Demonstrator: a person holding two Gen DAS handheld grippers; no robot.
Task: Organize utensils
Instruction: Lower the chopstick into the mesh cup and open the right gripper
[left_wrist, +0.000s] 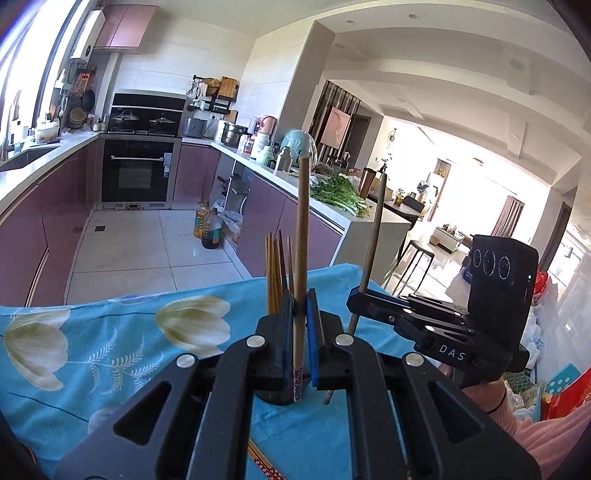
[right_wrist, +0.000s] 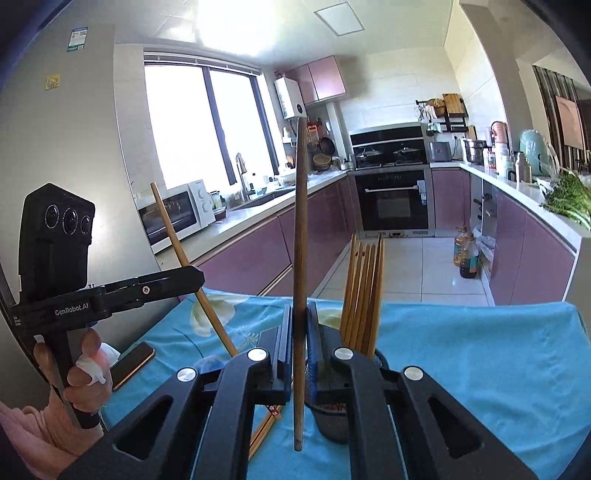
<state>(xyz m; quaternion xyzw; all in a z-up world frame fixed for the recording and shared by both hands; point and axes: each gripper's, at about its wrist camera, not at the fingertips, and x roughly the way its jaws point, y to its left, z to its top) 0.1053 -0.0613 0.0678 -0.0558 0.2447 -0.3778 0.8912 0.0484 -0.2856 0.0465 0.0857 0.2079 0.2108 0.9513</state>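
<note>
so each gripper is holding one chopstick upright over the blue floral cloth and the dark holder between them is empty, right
Not quite: the holder is not empty. The right wrist view shows a bundle of chopsticks standing in it. The rest holds: the left gripper and the right gripper each clamp one chopstick upright over the blue floral cloth.

the tablecloth (left_wrist: 110, 354) is bright blue with pale cream tulips and white fern sprigs. the left gripper (left_wrist: 300, 317) is black with blue pads, and its chopstick (left_wrist: 302, 236) is light tan with a patterned end, seemingly red and white. the right gripper (right_wrist: 299, 325) is black too, its chopstick (right_wrist: 300, 236) a darker brown. the standing chopsticks (right_wrist: 364, 291) are honey-toned. a sleeve (left_wrist: 546, 428) is pink.
</note>
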